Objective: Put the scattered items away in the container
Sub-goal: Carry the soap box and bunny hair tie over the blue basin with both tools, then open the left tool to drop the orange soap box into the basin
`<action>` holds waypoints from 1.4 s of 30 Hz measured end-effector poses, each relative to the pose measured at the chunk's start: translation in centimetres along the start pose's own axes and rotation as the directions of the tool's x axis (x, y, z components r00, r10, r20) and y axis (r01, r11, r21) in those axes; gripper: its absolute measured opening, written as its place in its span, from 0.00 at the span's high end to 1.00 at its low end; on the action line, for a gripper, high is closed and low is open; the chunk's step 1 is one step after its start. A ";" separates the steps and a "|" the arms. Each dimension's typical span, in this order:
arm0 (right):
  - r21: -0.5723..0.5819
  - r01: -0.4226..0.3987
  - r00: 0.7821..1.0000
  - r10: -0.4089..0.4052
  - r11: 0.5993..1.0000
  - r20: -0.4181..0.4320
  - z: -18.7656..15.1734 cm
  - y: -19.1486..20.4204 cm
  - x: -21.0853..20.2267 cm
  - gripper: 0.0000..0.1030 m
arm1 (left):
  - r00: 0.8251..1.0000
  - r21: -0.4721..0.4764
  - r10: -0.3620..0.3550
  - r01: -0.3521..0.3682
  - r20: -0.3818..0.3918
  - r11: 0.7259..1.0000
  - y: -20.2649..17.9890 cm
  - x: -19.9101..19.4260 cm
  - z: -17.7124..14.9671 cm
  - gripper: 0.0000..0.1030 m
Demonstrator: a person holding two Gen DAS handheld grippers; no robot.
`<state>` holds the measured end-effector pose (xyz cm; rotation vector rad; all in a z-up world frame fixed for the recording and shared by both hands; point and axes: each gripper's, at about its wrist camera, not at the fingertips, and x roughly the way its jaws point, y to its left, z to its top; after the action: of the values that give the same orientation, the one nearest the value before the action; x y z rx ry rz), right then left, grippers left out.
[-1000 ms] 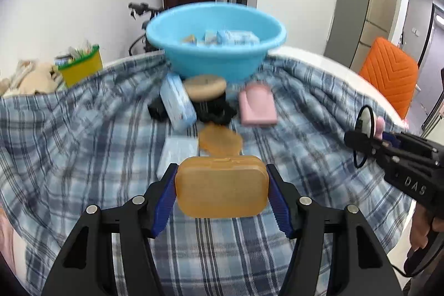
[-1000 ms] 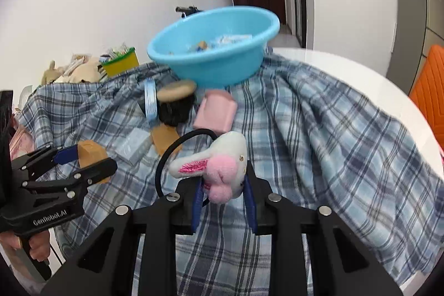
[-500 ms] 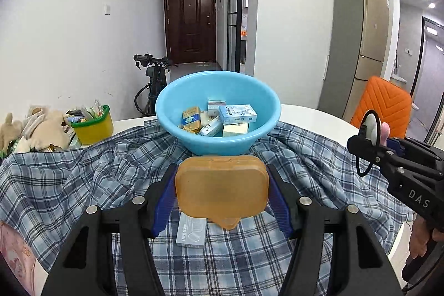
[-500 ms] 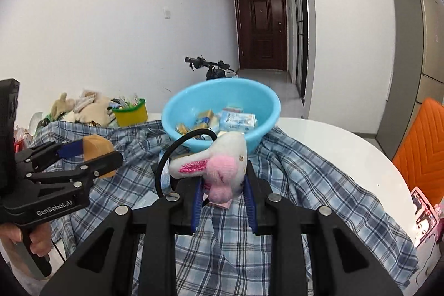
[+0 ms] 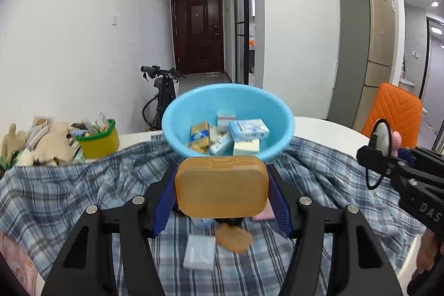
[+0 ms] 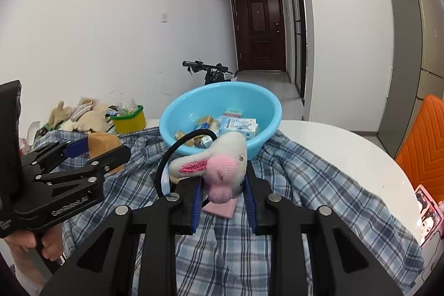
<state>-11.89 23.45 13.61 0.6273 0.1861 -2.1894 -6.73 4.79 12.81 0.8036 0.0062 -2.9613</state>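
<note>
My left gripper [image 5: 221,189] is shut on an orange plastic box [image 5: 222,186], held above the plaid cloth just in front of the light blue basin [image 5: 177,113]. The basin [image 6: 266,104] holds several small boxes and packets. My right gripper [image 6: 222,190] is shut on a white and pink plush rabbit hair tie [image 6: 216,165] with a black elastic loop, also raised in front of the basin. The left gripper [image 6: 91,151] shows at the left of the right wrist view; the right gripper [image 5: 388,157] shows at the right of the left wrist view.
On the plaid cloth [image 5: 69,193] lie a clear packet [image 5: 199,251], an orange lid [image 5: 233,239] and a pink case [image 6: 220,208]. A yellow-green tub [image 5: 98,139] and plush toys [image 5: 44,140] stand far left. An orange chair [image 5: 394,113] stands right. A phone [image 6: 427,215] lies at the table's right edge.
Both grippers have risen with their loads and tilted up. The basin's inside now shows, and the items on the cloth have dropped low in view.
</note>
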 end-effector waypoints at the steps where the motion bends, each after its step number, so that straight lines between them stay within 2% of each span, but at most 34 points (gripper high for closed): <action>1: -0.001 0.001 1.000 -0.001 1.000 0.003 0.5 0.0 0.4 0.76 | 1.000 -0.007 0.000 0.000 0.001 1.000 0.2 0.5 0.3 0.38; 6: -0.023 -0.012 1.000 0.012 1.000 0.004 2.8 0.4 2.5 0.76 | 0.999 -0.026 -0.032 0.032 0.005 0.999 1.3 3.5 2.5 0.38; 10: -0.023 0.001 1.000 0.000 1.000 0.017 5.3 0.3 5.1 0.76 | 0.997 -0.002 -0.065 0.065 0.032 0.998 2.5 5.8 5.0 0.38; 15: -0.006 -0.013 0.999 0.013 1.000 -0.042 8.4 0.0 9.2 0.76 | 0.999 -0.023 -0.039 0.039 0.009 0.999 3.7 8.8 7.9 0.38; 18: -0.031 -0.001 0.998 -0.001 1.000 -0.057 10.6 0.3 11.4 0.76 | 0.998 -0.033 -0.057 0.056 -0.024 0.998 4.1 11.3 10.2 0.38; 21: -0.018 0.013 0.998 -0.014 1.000 -0.068 12.7 0.2 13.3 0.76 | 0.998 -0.027 -0.038 0.036 -0.059 0.999 4.6 13.6 12.9 0.38; 23: 0.006 0.041 0.996 -0.041 0.999 -0.074 14.2 -0.2 14.5 0.76 | 0.998 -0.010 0.019 -0.020 -0.053 1.000 4.8 14.8 14.9 0.38; 27: 0.078 0.058 0.993 -0.049 0.995 -0.106 18.3 -1.2 17.1 0.76 | 0.995 -0.091 0.004 -0.014 -0.101 0.996 6.0 17.4 18.7 0.38; 30: 0.141 0.067 0.980 -0.039 0.988 -0.193 19.9 -2.6 19.7 0.76 | 0.987 -0.105 0.030 -0.047 -0.160 0.993 6.7 18.9 20.4 0.38; 33: 0.158 0.139 0.963 -0.096 0.978 -0.250 20.2 -4.1 20.9 0.76 | 0.974 -0.127 0.058 -0.087 -0.219 0.988 7.5 20.1 21.2 0.38; 36: 0.119 0.195 0.947 -0.156 0.974 -0.280 20.6 -4.6 21.1 0.76 | 0.972 -0.156 0.041 -0.079 -0.230 0.985 7.9 20.7 21.0 0.38; 38: 0.092 0.182 0.944 -0.147 0.979 -0.294 20.8 -4.4 21.1 0.76 | 0.967 -0.146 0.022 -0.061 -0.254 0.987 7.4 21.1 20.5 0.38; 41: 0.044 0.163 0.943 -0.143 0.986 -0.299 21.1 -3.8 20.8 0.76 | 0.964 -0.094 0.031 -0.058 -0.262 0.994 6.7 21.1 20.5 0.38; 42: 0.045 0.154 0.943 -0.133 0.987 -0.304 21.4 -3.5 20.9 0.76 | 0.955 -0.091 0.024 -0.053 -0.295 0.994 6.5 21.6 20.5 0.38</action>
<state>-33.61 4.16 21.41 1.0148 0.3269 -2.2364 -35.19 -3.70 19.64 1.2043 0.1492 -2.7507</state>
